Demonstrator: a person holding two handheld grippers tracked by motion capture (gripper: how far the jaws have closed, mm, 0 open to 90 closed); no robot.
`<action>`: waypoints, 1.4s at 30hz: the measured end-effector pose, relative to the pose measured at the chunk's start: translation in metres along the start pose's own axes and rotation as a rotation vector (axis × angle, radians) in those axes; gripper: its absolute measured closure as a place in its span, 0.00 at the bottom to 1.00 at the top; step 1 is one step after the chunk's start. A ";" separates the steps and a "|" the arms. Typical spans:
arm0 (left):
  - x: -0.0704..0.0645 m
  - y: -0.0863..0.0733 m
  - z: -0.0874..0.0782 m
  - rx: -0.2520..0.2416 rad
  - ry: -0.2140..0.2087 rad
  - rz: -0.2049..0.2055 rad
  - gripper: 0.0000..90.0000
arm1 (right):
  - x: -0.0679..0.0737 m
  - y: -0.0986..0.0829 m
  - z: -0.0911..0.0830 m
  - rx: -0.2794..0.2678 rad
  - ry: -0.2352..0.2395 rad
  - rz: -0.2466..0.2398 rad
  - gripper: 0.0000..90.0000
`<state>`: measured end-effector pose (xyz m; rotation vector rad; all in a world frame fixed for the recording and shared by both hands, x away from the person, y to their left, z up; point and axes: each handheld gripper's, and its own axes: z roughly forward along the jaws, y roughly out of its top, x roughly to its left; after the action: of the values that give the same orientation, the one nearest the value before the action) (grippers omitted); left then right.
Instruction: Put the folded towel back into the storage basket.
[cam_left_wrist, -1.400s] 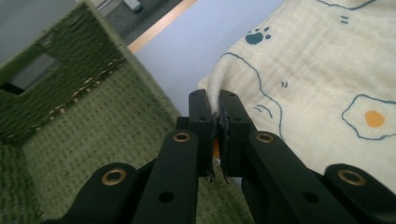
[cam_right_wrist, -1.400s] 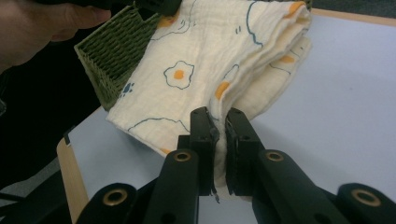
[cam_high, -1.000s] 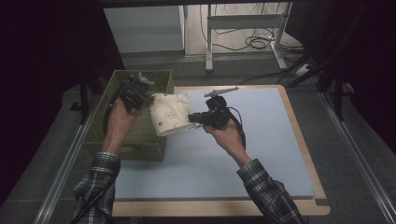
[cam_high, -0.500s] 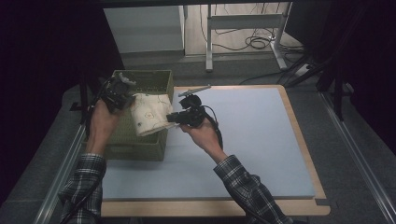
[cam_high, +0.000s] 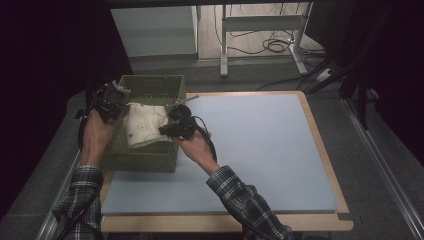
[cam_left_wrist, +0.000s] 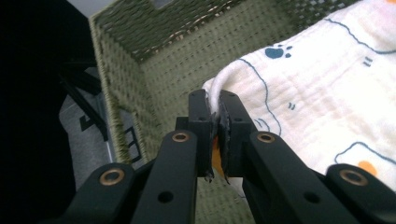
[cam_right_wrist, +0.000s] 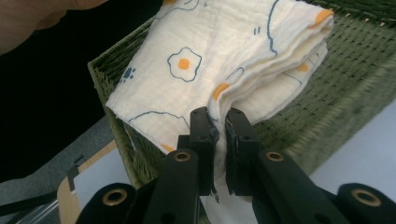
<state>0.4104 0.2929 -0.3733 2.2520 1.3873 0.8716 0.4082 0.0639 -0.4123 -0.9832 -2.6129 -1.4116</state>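
The right claw (cam_right_wrist: 217, 122) pinches a folded cream cloth printed with fried eggs (cam_right_wrist: 224, 56), held over the green woven basket's (cam_right_wrist: 345, 88) rim.

The high view is dim, with black surroundings left and right; light falls from above onto the pale blue tabletop (cam_high: 260, 150), which looks evenly lit without glare. The floor at the top is brighter. Both gripper views are brighter: the cream cloth (cam_right_wrist: 224, 60) is sharp, while the green basket (cam_left_wrist: 154, 60) blurs softly toward the edges and corners.
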 end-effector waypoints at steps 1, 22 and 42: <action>0.003 -0.003 0.001 0.005 0.006 -0.001 0.95 | 0.001 0.000 0.003 0.001 -0.001 -0.002 0.92; 0.019 -0.023 0.023 0.011 0.007 -0.028 0.94 | 0.018 0.002 0.056 0.075 -0.059 -0.007 0.91; -0.010 -0.018 0.062 0.063 -0.050 0.033 0.92 | 0.016 -0.011 0.057 0.109 -0.110 0.033 0.82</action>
<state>0.4367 0.2938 -0.4334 2.3335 1.3765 0.7870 0.4046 0.1112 -0.4499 -1.1148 -2.7030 -1.2278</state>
